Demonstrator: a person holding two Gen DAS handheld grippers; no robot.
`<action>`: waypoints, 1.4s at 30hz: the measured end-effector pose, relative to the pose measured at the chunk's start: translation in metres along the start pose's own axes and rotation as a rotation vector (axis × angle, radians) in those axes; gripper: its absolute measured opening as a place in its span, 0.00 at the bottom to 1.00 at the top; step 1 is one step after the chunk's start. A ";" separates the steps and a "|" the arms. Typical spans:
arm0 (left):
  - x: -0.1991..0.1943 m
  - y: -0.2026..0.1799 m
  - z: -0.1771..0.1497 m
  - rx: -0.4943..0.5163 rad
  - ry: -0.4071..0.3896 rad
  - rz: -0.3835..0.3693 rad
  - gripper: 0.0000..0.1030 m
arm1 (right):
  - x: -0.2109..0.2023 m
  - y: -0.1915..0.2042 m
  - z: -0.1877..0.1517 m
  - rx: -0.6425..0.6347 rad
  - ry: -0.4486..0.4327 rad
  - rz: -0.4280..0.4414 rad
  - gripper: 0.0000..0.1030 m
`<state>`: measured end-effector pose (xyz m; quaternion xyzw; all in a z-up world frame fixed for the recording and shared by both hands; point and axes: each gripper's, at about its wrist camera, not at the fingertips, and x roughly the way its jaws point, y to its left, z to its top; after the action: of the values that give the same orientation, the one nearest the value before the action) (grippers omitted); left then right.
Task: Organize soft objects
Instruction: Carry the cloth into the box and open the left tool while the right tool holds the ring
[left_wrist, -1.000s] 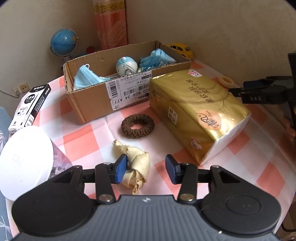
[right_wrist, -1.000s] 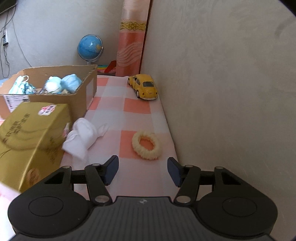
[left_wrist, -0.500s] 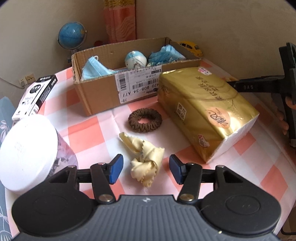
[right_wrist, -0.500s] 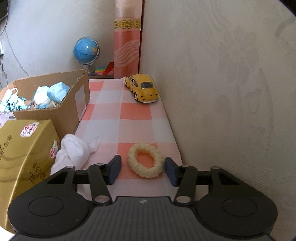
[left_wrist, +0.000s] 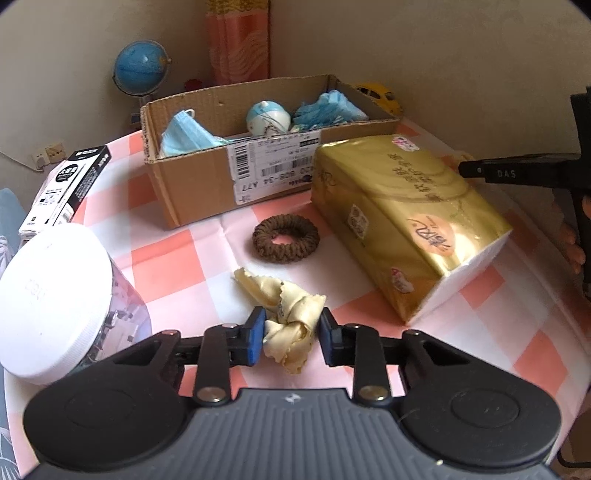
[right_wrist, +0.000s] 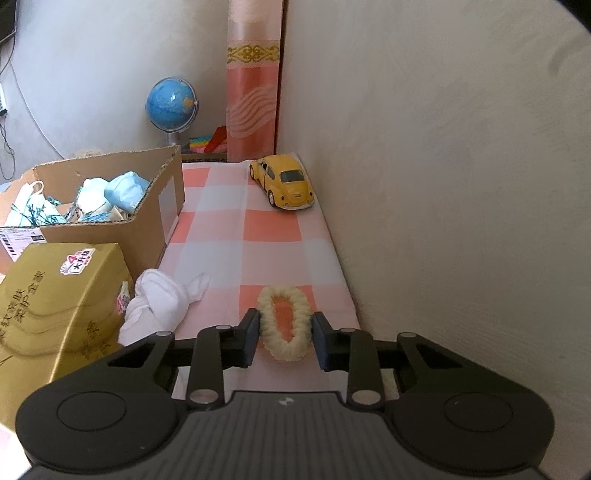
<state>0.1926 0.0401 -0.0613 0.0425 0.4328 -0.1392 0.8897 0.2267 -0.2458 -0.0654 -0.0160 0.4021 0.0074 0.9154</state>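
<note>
I read this as the pick-up step on both sides at once: each claw is set around a soft item that I judge belongs in the cardboard box (left_wrist: 207, 192), where blue masks and a small ball already lie. My left gripper (left_wrist: 291, 341) sits low over the checked tablecloth (left_wrist: 166, 258) with its blue pads either side of the knotted yellow cloth (left_wrist: 291, 325); the jaws are partly closed, the left pad touching or nearly touching the fabric and the right one just at its edge, so I would not call it a firm hold yet. My right gripper (right_wrist: 282, 341) is likewise down near the cloth, by the wall, its black fingers bracketing the cream scrunchie (right_wrist: 284, 325), which looks squeezed into an oval; the left finger seems to touch it, a sliver of gap shows at the right, and I cannot tell whether it is truly pinched. The next move, as I see it, calls for finishing both squeezes, then lifting straight up before carrying toward the box, the right hand clearing the gold tissue pack (left_wrist: 402, 221) that lies between. Both tools point forward and slightly downward, level across the fingers. A brown scrunchie (left_wrist: 286, 240) and a white sock bundle (right_wrist: 159, 306) still wait on the table.
</note>
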 end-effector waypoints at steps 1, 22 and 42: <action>-0.002 -0.001 0.000 0.003 0.001 -0.008 0.27 | -0.004 0.000 0.000 -0.002 -0.001 -0.002 0.34; -0.051 0.008 0.068 0.107 -0.131 -0.042 0.27 | -0.116 0.024 -0.014 -0.014 -0.098 0.045 0.34; 0.022 0.042 0.157 -0.002 -0.183 0.099 0.82 | -0.118 0.030 -0.013 -0.050 -0.101 0.054 0.34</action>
<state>0.3368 0.0446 0.0175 0.0502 0.3471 -0.0981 0.9313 0.1367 -0.2166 0.0123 -0.0277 0.3552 0.0432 0.9334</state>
